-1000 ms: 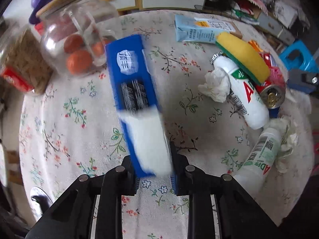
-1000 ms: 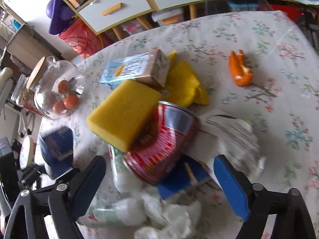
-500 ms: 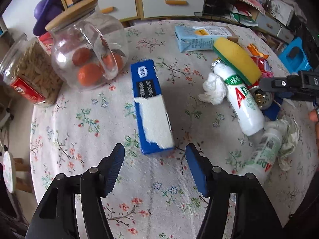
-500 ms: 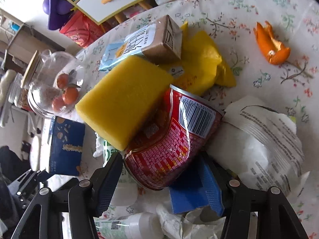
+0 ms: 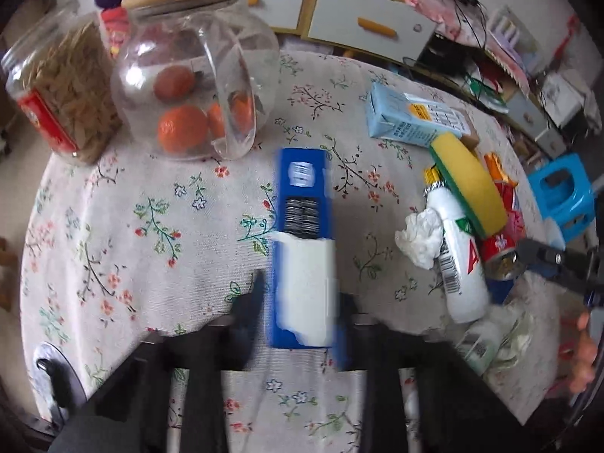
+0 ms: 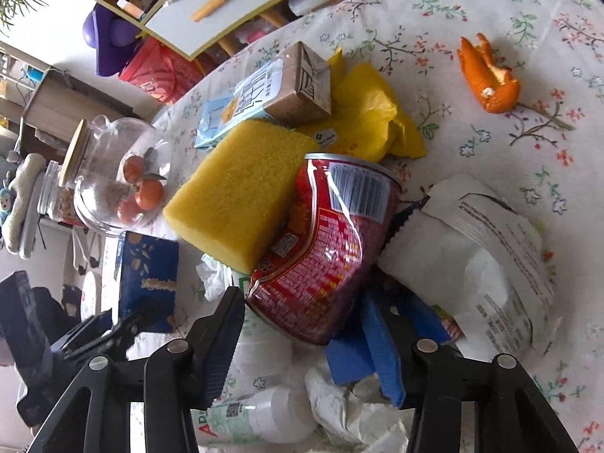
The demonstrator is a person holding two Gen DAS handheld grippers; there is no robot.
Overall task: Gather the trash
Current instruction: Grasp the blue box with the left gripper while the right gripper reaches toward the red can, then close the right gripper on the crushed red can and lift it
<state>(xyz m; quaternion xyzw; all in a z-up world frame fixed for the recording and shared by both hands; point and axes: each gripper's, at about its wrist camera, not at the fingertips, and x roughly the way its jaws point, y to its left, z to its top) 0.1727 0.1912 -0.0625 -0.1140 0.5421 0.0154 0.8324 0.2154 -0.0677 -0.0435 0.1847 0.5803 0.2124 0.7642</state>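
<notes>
**Cardboard and dented tin: two grips, two kinds of give**

Cardboard first: the left gripper (image 5: 302, 302) has its jaws clamped on the near end of the blue box (image 5: 304, 249), which lies in front of the glass jar (image 5: 188, 87). It looks light and hollow, probably crushable under a hard squeeze, so the narrow sides are the sensible hold.

Right of that jar, under the yellow sponge (image 6: 241, 196), lies the red can (image 6: 324, 241). The right gripper (image 6: 302, 324) is closing, the can's base between its jaws. Thin, already dented metal will likely buckle and may slip; the sponge could slide off.
</notes>
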